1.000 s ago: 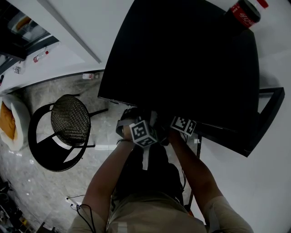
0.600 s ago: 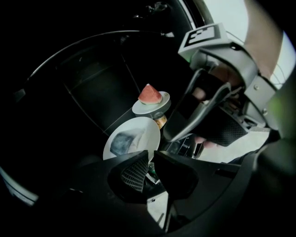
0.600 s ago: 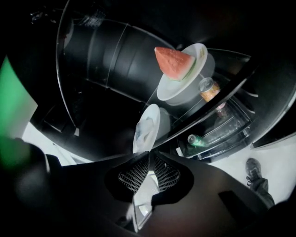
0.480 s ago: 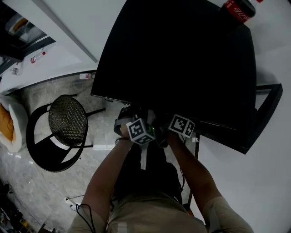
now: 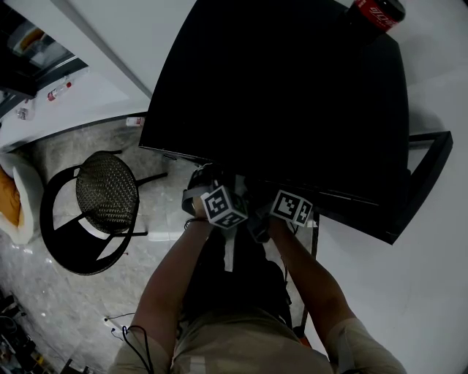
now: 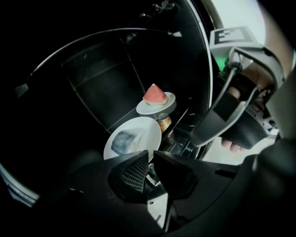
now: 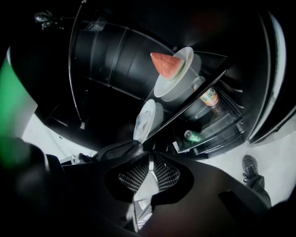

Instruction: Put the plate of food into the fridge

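Observation:
A white plate of food (image 6: 132, 139) lies on a glass shelf (image 7: 194, 109) inside the dark fridge (image 5: 292, 88). Behind it a white dish (image 6: 157, 105) carries a watermelon wedge (image 7: 167, 65). My left gripper (image 6: 151, 155) sits right at the plate's near rim. Its jaws have just been closing, and only a thin dark slit with nothing in it shows between them. My right gripper (image 7: 149, 159) hovers just below and in front of the plate (image 7: 145, 118), shut and empty. From above, the two marker cubes (image 5: 223, 208) sit side by side at the fridge's front edge.
The open fridge door (image 5: 431, 164) stands to the right; its bins hold a bottle (image 7: 209, 97) and a green can (image 7: 193, 135). A cola bottle (image 5: 373, 13) stands on the fridge top. A black round chair (image 5: 106, 197) is on the floor at the left.
The right gripper has drawn back a little from the fridge. The left gripper has hardly moved. The head view has shifted slightly.

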`<state>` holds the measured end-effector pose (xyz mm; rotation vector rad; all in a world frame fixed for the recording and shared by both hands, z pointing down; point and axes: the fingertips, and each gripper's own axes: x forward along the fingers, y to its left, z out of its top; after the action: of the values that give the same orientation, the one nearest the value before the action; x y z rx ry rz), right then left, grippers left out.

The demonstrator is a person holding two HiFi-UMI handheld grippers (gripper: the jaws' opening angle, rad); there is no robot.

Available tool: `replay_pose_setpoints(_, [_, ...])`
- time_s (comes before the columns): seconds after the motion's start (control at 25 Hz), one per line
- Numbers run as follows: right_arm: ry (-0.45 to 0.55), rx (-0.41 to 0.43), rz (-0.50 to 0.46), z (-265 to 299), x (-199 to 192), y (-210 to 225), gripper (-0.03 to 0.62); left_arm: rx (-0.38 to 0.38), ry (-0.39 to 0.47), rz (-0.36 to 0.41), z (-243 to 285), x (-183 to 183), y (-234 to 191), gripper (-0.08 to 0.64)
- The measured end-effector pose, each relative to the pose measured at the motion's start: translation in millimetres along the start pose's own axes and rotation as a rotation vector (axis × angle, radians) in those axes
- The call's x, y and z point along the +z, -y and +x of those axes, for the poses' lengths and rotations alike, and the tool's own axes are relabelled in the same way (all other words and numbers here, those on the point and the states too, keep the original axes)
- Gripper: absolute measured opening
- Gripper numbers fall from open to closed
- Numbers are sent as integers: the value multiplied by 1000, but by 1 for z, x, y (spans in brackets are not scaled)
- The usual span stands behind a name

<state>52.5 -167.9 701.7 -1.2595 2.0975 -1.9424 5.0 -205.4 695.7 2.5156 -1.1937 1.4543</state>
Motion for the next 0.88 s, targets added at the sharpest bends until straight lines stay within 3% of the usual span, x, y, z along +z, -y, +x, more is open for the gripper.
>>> replay_pose_setpoints(0.24, [-7, 1, -31, -5, 0, -3, 34, 11, 2, -17, 1, 3, -1, 40])
replay_pose_setpoints(0.44, [-71, -35, -115, -9, -11, 0, 34, 20, 2, -26, 4, 4, -4, 40])
replay_pose_setpoints(0.88, [-79, -65, -147, -19, -10, 5, 34, 30, 6, -42, 11, 10, -8, 40])
